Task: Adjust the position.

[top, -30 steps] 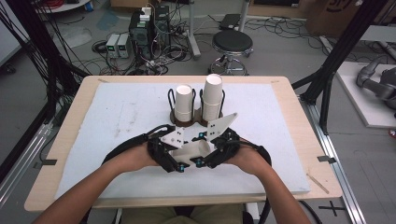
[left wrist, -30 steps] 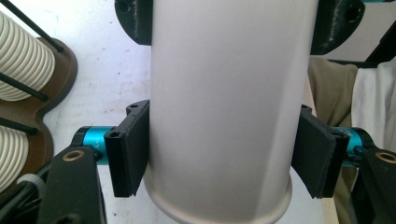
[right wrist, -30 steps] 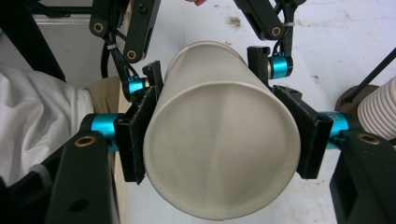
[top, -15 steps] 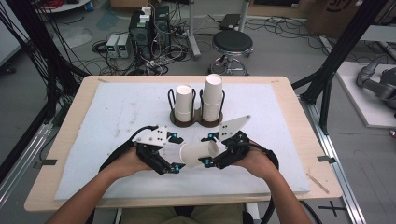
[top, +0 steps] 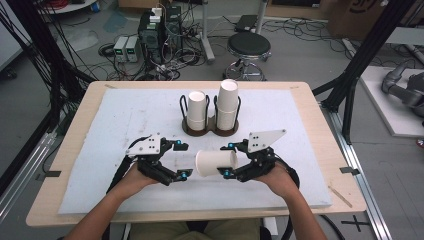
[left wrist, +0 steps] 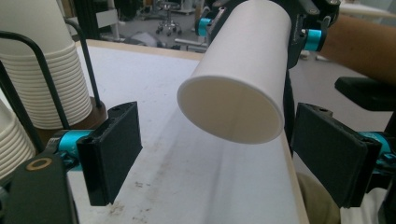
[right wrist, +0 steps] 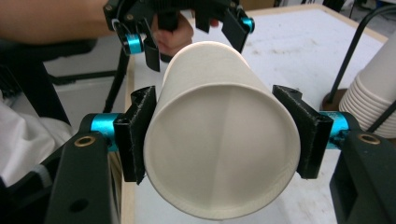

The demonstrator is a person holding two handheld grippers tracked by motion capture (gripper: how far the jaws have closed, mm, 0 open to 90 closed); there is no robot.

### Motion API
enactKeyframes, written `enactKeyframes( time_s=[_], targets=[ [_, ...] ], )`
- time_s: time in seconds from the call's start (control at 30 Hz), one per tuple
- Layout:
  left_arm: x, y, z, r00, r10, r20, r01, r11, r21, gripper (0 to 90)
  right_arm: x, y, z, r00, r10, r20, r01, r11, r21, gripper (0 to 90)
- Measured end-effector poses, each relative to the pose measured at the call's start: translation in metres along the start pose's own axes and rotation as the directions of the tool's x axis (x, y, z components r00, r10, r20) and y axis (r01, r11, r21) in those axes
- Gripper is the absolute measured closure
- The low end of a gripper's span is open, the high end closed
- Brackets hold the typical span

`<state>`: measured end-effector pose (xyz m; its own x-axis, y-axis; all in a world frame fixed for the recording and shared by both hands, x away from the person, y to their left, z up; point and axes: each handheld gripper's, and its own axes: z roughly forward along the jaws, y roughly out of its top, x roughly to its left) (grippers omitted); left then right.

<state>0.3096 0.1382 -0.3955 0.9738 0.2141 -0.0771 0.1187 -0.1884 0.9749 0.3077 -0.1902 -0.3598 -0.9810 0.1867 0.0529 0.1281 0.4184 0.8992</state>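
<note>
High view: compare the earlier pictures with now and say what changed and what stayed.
The left gripper has just opened, let go of the paper cup and drawn away leftward. The right gripper stays shut on it. The cup stacks in the holder stayed put.

A wooden table (top: pixel 320 125) carries a white mat (top: pixel 125 120), with a cup rack (top: pixel 210 129) on it.

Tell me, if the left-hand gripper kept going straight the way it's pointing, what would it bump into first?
Most likely the white paper cup lying sideways in the right gripper. The left gripper has its jaws open and faces the cup's near end, apart from it; the exact gap is hard to judge.
</note>
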Motion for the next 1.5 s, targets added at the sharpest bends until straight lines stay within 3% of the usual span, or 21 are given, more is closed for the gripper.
enactKeyframes(
  time_s=[0.67, 1.07, 1.5],
  targets=[
    [-0.006, 0.006, 0.017, 0.9968, 0.012, 0.079, -0.005, 0.9962, -0.087, 16.0, 0.0, 0.001, 0.002, 0.9967, 0.024, -0.078, -0.034, 0.991, -0.128, 35.3],
    [-0.008, 0.009, 0.023, 0.995, 0.018, 0.098, -0.008, 0.9946, -0.104, 16.2, -0.001, 0.0, 0.008, 0.9941, 0.033, -0.104, -0.047, 0.988, -0.144, 35.3],
    [-0.007, 0.011, 0.021, 0.9953, 0.027, 0.093, -0.018, 0.9947, -0.102, 24.3, -0.007, -0.007, 0.009, 0.9869, 0.08, -0.14, -0.103, 0.981, -0.165, 35.6]
  ],
)
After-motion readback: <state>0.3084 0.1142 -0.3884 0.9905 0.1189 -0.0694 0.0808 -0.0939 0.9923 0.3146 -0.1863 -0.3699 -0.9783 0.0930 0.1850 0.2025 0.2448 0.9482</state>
